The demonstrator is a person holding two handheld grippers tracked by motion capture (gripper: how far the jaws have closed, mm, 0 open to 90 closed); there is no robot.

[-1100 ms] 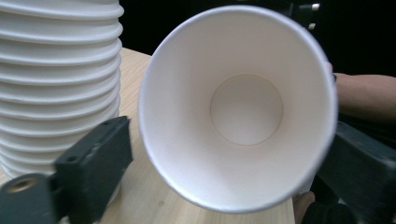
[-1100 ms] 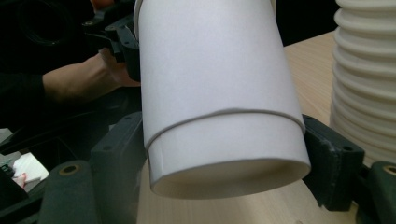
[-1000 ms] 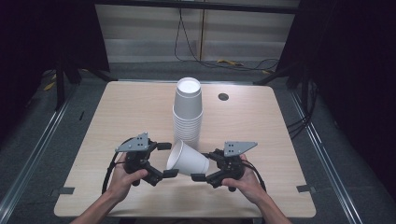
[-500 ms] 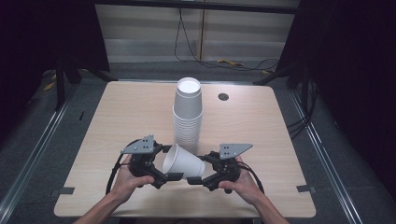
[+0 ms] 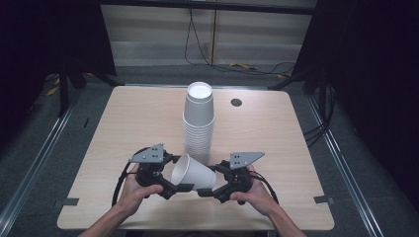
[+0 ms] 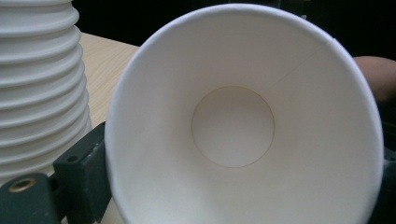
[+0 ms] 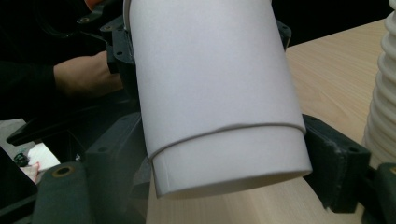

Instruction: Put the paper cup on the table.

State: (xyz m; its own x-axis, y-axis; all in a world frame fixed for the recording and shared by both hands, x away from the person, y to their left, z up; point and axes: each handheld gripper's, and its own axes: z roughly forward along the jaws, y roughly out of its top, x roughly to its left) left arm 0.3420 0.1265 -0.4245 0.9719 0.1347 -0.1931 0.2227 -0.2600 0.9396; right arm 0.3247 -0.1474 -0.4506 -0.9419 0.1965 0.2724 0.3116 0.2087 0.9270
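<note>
A white paper cup (image 5: 192, 175) lies sideways in the air just above the table's front edge. My right gripper (image 5: 210, 185) is shut on its base end, a jaw pressing each side of the cup (image 7: 215, 93) in the right gripper view (image 7: 224, 172). The cup's open mouth (image 6: 233, 126) faces my left gripper (image 5: 173, 181). The jaws of that gripper (image 6: 233, 186) stand wide apart on either side of the rim, close to it; whether they touch it I cannot tell. A tall stack of white cups (image 5: 198, 118) stands upright behind, mid-table.
The wooden table (image 5: 123, 123) has a small dark round hole (image 5: 236, 102) at the back right. The ribbed stack (image 6: 37, 84) rises close beside both grippers and shows again as the stack (image 7: 385, 93) at the right edge. Dark floor and rails surround the table.
My left gripper has moved right, toward the cup's mouth, until its jaws flank the rim. The right gripper and the cup have shifted slightly left and nearer the front edge.
</note>
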